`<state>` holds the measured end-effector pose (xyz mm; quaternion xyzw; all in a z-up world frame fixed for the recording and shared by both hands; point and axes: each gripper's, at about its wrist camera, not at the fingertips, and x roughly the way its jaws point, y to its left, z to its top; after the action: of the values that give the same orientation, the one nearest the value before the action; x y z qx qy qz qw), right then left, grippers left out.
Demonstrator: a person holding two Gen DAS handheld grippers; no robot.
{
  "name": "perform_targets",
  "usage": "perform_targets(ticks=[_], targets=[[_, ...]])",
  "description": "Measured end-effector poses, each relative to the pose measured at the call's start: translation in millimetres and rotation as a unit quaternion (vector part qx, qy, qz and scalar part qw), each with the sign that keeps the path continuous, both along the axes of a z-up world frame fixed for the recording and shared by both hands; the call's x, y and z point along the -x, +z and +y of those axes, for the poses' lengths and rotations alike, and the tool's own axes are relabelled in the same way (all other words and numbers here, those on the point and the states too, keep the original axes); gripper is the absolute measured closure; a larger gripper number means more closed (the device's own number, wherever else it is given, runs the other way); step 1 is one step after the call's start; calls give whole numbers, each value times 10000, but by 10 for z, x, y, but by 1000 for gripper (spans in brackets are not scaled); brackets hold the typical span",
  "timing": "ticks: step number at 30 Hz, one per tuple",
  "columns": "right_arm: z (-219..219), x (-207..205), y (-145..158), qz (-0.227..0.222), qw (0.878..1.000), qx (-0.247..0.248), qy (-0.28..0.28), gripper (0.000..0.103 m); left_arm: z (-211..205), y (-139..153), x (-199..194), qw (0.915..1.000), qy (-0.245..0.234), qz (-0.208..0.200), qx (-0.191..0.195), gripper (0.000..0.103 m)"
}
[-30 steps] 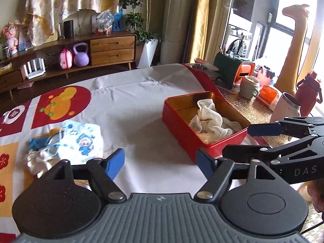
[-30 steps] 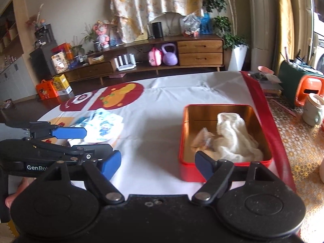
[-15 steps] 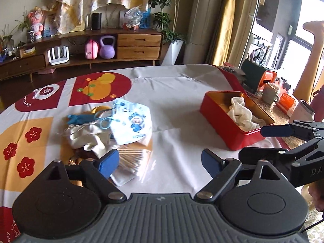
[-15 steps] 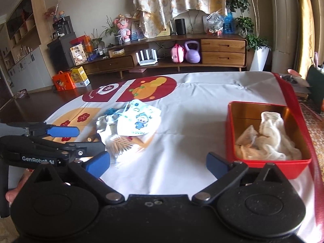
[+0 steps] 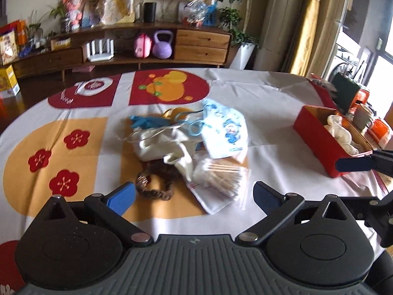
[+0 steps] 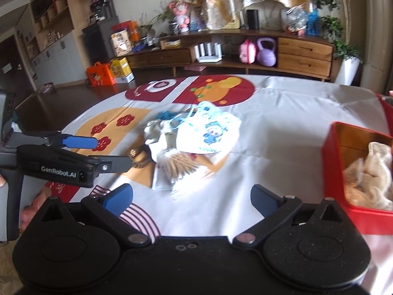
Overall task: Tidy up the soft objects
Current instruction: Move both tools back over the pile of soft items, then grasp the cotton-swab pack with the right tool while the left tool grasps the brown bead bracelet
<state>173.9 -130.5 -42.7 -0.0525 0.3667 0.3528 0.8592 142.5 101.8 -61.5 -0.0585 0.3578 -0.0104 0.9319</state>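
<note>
Only the right view shows the left hand-held gripper (image 6: 98, 152) spread wide, empty, above the brown scrunchie (image 6: 141, 156), probably; right hand-held gripper (image 6: 191, 198) likewise gapes empty, bare tabletop (image 6: 282, 132) between pile and red box (image 6: 336, 159).

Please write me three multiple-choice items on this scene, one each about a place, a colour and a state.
1. Where does the cream cloth lie?
A. in the red tin
B. on the floor
C. on the sideboard

2. What colour is the kettlebell on the sideboard shelf?
A. green
B. purple
C. black

3. How is the left tool?
A. shut on the face mask
B. shut on the swab bag
C. open, holding nothing

Key: 1 A, the cloth sits inside the red tin; 2 B, it is plainly purple; 3 C, its blue fingers stand wide apart above the pile.
</note>
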Motion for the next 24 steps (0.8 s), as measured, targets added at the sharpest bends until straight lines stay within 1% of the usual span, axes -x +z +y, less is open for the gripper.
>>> perform_targets(ticks=[2,6,9,12,18,19,24], targets=[[82,-42,-66,105,9999,64,71,1,123,-88,-17,9998,93,114,106,0],[247,-120,-185,218,9990,229,325,1,322,-235,-56,9993,275,138,212,0],[350,-199,-251,205,9981,338,463,2,418,-355,-100,9990,358,222,175,0],[454,-296,-313,156,9972,469,567,3,473,-453,-139,9983,503,286,27,0],[665,-475,-477,45,9934,809,817,13,575,-630,-250,9973,629,374,-40,0],[703,-498,-498,15,9924,863,872,16,581,-655,-266,9974,614,370,-58,0],[839,-654,-564,53,9888,965,1138,22,549,-751,-345,9976,573,256,-302,1]])
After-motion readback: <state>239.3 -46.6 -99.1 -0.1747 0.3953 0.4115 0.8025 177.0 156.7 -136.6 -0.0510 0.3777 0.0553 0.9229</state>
